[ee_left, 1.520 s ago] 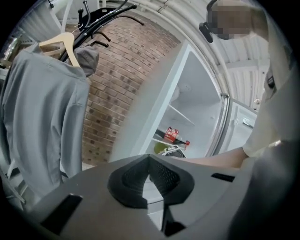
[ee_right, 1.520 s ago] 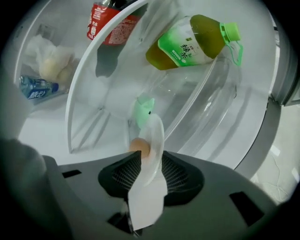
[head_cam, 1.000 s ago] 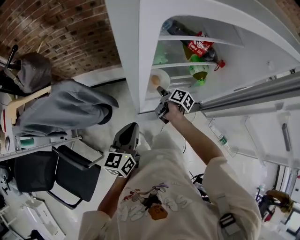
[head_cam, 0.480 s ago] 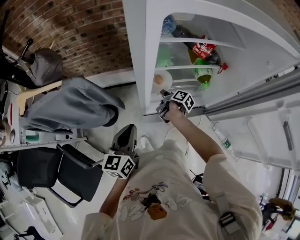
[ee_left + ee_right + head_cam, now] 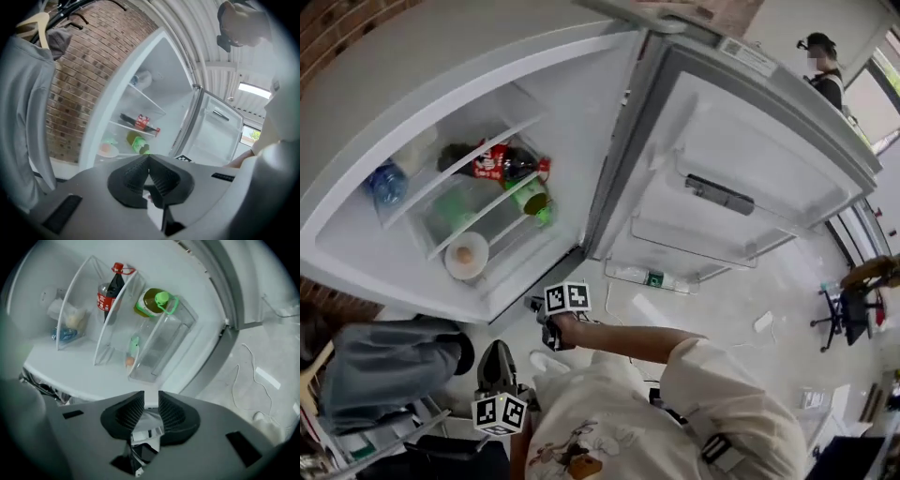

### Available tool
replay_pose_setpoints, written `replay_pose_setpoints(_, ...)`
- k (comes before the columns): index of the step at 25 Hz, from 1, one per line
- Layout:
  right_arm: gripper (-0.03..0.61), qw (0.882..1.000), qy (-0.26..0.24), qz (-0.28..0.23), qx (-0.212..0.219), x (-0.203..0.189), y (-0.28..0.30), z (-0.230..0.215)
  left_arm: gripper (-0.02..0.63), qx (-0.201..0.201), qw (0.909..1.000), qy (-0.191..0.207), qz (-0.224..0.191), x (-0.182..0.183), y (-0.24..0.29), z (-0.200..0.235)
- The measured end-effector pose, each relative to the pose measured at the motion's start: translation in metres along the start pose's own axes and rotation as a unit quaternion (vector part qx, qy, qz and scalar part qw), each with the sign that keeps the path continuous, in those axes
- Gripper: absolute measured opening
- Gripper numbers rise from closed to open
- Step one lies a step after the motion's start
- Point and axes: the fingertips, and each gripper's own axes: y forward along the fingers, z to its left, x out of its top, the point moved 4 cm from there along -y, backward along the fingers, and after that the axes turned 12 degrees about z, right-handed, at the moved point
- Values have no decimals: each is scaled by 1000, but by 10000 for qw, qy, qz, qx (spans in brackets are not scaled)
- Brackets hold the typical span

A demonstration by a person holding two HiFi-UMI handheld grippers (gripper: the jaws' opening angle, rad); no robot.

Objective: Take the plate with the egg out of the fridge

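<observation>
open fridge [image 5: 567,94]: the plate [image 5: 453,266] with the egg [image 5: 465,253] sits on a lower shelf, near the green bottle [image 5: 534,199]; the cola bottle [image 5: 492,161] lies above. left gripper [image 5: 149,157] clenched, empty. right gripper [image 5: 151,397] parted, just opening, nothing between, outside the fridge.

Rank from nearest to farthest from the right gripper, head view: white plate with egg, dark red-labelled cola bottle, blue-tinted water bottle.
From right gripper:
1. White plate with egg, lowest level.
2. Dark red-labelled cola bottle, middle shelf.
3. Blue-tinted water bottle, top shelf, far left.
</observation>
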Motion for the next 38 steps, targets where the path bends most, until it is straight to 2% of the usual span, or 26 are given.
replay_pose_setpoints(3, 75, 9982, -512, 170, 243, -59, -73, -29, 9, -367, 9990, 224, 145, -13, 24, -64)
replay_pose_setpoints(5, 74, 9922, -1125, 129, 520, -91, -126, -41, 9, -660, 9967, 377, 287, -23, 38, -109)
replay_pose_setpoints(8, 74, 9689, -2341, -43, 801, -122, -200, -52, 9, -999, 9923, 606, 408, -40, 50, -174)
replay_pose_setpoints(10, 74, 9497, -3057, -329, 588, -137, -240, -71, 9, -1063, 9910, 669, 469, -55, 48, -208)
replay_pose_setpoints(11, 74, 9448, -3211, -489, 435, -144, -258, -85, 9, -1055, 9909, 655, 511, -65, 45, -222)
replay_pose_setpoints(15, 74, 9527, -2909, -881, 48, -170, -318, -139, 9, -1065, 9907, 375, 755, -106, 37, -267)
replay_pose_setpoints(17, 74, 9488, -2990, -1017, -29, -189, -342, -143, 9, -1147, 9882, 391, 933, -122, 30, -284)
replay_pose_setpoints(21, 74, 9316, -3342, -1431, -2, -207, -376, -126, 9, -1325, 9837, 696, 998, -124, 29, -305)
replay_pose_setpoints(26, 74, 9333, -3150, -1697, 311, -240, -385, -102, 9, -1491, 9794, 962, 967, -124, 5, -320)
replay_pose_setpoints(31, 74, 9209, -3501, -1671, 377, -286, -376, -76, 9, -1424, 9821, 706, 1007, -160, -42, -306)
replay_pose_setpoints(35, 74, 9183, -3557, -1701, 360, -338, -374, -50, 9, -1337, 9849, 556, 948, -180, -99, -292)
replay_pose_setpoints(38, 74, 9114, -3762, -1639, 295, -376, -375, -34, 9, -1283, 9874, 378, 847, -199, -135, -281)
